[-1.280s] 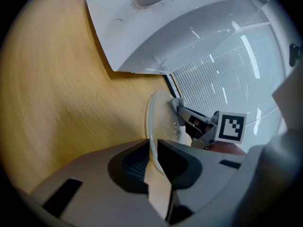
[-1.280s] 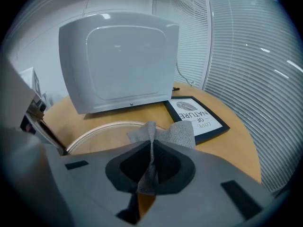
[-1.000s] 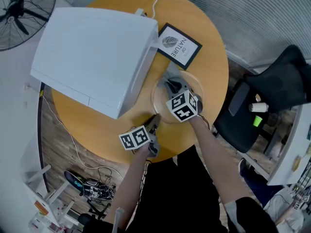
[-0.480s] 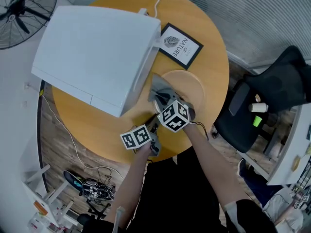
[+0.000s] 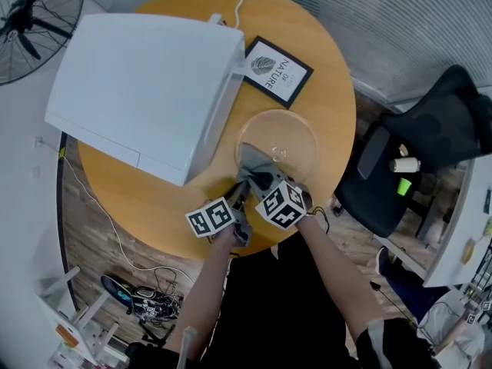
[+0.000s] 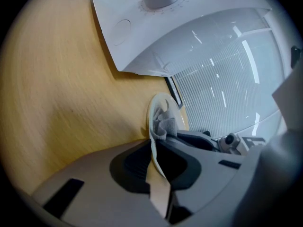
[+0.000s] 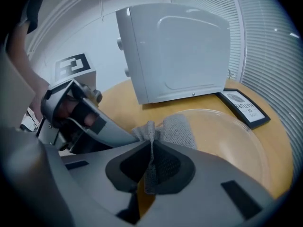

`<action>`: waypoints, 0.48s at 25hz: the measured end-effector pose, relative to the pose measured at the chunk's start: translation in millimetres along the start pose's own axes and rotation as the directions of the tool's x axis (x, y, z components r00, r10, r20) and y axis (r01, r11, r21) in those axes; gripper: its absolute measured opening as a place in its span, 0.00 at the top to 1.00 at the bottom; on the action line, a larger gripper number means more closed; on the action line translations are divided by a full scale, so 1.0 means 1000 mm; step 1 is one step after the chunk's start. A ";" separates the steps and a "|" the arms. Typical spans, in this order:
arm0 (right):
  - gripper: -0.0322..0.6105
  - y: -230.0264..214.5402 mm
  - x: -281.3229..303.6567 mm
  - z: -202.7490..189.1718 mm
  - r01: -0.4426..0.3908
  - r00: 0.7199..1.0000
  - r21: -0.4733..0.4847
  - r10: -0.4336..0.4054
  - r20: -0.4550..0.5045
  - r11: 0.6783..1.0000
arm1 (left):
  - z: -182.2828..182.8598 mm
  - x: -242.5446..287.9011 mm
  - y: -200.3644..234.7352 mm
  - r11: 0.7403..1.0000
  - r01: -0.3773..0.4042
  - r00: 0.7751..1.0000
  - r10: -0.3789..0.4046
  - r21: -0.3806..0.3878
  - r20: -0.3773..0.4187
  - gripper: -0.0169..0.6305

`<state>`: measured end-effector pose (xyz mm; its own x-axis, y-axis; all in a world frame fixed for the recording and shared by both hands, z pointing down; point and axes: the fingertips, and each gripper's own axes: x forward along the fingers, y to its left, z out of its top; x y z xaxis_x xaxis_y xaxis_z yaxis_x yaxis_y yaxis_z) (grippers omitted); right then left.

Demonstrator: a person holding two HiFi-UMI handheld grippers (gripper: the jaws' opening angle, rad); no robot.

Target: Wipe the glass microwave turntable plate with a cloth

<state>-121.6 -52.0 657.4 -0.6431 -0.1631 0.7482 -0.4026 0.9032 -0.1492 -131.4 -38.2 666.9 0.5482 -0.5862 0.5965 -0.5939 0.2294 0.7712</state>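
Currently: my left gripper, jaws just closing onto the near rim of the glass plate (flat on round table, beside microwave); my right gripper, clenching grey cloth upon that plate.

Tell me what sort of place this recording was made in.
Most likely an office or workroom rather than a kitchen: the white microwave sits on a round wooden table, a black office chair stands beside it, and a fan stands nearby.
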 end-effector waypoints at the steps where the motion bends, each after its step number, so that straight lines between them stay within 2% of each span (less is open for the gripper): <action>1: 0.91 0.003 -0.003 -0.004 -0.006 1.000 0.014 0.006 0.000 1.000 | 0.000 0.000 0.000 1.000 -0.001 1.000 0.001 0.001 0.000 0.93; 7: 0.91 0.015 -0.019 -0.029 -0.021 1.000 0.054 0.022 -0.022 0.998 | 0.001 -0.001 0.001 1.000 -0.012 1.000 0.012 -0.006 0.001 0.93; 12: 0.91 0.014 -0.038 -0.056 0.004 0.999 0.072 -0.002 -0.036 0.997 | 0.000 -0.001 0.001 1.000 -0.010 1.000 0.010 -0.007 -0.004 0.93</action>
<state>-66.0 -11.1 663.1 -0.6183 -0.1501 0.7715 -0.4514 0.8714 -0.1923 -132.7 -37.6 667.0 0.5445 -0.5811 0.6049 -0.5948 0.2409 0.7669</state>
